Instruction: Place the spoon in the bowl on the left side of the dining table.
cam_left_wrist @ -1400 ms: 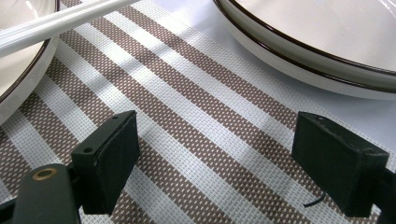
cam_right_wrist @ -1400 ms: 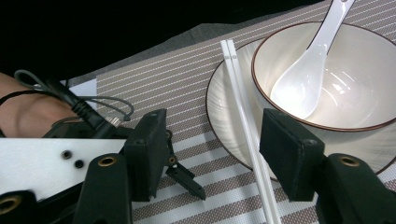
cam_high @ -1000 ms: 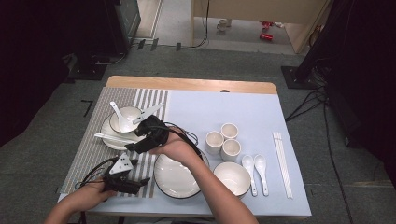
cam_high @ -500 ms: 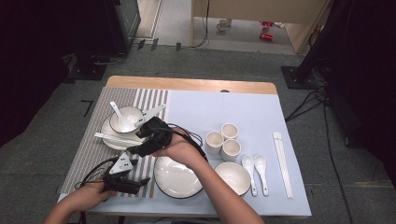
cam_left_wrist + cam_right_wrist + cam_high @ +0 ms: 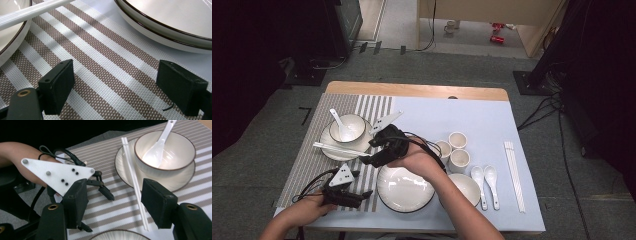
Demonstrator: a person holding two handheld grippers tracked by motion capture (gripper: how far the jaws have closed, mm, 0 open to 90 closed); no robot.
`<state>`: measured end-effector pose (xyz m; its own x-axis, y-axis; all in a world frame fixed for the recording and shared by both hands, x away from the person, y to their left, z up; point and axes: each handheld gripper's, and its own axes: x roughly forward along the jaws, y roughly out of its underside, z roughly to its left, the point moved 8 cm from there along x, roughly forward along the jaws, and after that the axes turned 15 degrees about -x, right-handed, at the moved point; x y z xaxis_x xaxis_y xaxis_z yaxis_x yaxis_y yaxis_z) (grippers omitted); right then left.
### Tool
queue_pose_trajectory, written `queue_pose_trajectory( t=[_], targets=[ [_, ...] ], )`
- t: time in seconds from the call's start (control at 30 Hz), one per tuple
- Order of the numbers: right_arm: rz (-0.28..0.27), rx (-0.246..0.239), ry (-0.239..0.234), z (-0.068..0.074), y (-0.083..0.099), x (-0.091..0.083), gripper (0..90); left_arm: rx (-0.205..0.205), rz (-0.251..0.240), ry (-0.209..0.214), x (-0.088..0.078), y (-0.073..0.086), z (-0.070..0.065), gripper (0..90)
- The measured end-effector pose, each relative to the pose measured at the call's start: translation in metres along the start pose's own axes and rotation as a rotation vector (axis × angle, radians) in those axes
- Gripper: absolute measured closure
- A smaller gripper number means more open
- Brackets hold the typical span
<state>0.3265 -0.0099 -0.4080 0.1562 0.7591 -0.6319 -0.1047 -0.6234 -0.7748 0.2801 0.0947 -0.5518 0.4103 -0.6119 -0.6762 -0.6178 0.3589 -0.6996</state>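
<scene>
On the striped placemat a plate carries a white bowl with a spoon in it. White chopsticks lie across the plate's near rim. My right gripper hovers just right of that plate, open and holding nothing. In the right gripper view the chopsticks run between its spread jaws toward the bowl, untouched. My left gripper rests low at the front left, open. Its jaws stand wide over bare striped mat.
A large empty plate sits at the front centre, close to both grippers. To its right are three cups, a bowl, two spoons and another chopstick pair on the blue mat.
The right hand and its gripper have drawn a little to the right, away from the bowl's plate. The chopsticks stay on the plate. The left gripper has not moved.
</scene>
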Motion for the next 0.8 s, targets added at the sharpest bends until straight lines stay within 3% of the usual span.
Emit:
queue_pose_trajectory(
  t=[0.43, 0.8],
  targets=[
    [-0.010, -0.021, 0.018, -0.008, 0.016, -0.026, 36.5, 0.001, 0.000, 0.000, 0.000, 0.000, 0.000, 15.2],
    [-0.019, 0.021, 0.080, -0.026, 0.038, -0.053, 36.4, -0.002, -0.002, 0.001, 0.000, 0.000, 0.000, 15.2]
  ],
)
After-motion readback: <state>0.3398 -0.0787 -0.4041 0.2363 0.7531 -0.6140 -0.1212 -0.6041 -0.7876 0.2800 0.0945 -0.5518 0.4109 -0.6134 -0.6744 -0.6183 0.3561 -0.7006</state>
